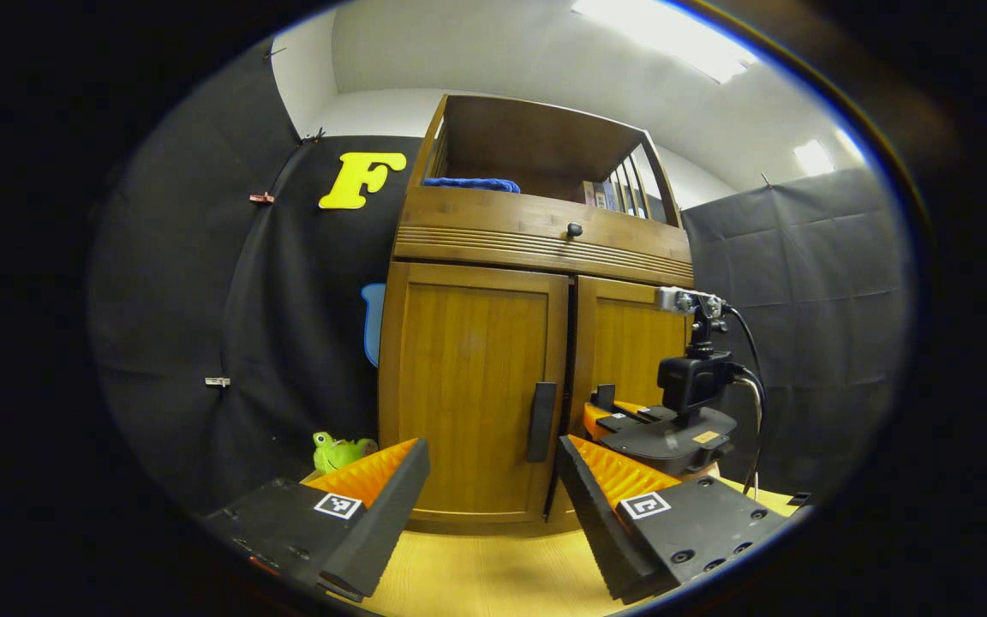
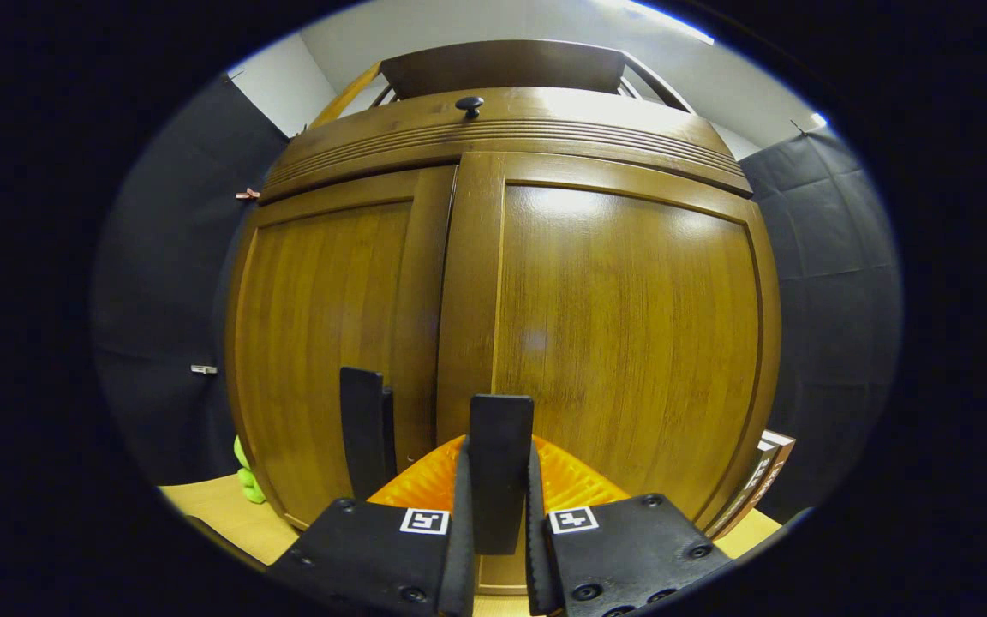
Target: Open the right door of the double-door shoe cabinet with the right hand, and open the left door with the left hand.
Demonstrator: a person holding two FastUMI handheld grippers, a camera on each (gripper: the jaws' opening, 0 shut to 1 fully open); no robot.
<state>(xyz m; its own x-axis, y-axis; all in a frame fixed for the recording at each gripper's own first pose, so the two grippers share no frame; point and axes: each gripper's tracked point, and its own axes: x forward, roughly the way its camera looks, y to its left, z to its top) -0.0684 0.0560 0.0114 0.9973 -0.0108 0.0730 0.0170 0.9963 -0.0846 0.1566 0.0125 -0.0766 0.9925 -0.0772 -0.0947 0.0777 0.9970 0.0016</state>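
Observation:
The wooden shoe cabinet (image 1: pixel 476 360) stands on the table with both doors shut. In the left gripper view, my left gripper (image 1: pixel 492 467) is open, a short way in front of the left door's dark vertical handle (image 1: pixel 541 422). The right gripper (image 1: pixel 607 410) is at the right door (image 1: pixel 631 343), and its body hides that door's handle. In the right gripper view, my right gripper (image 2: pixel 499 480) is shut on the right door's handle (image 2: pixel 500 446), with a finger pressed on each side. The left door's handle (image 2: pixel 365 433) stands free beside it.
A green toy (image 1: pixel 339 450) lies on the table left of the cabinet. A drawer with a round knob (image 1: pixel 574 229) sits above the doors. The open shelf on top holds a blue cloth (image 1: pixel 472 183) and books (image 1: pixel 609 195). More books (image 2: pixel 763 480) lean right of the cabinet.

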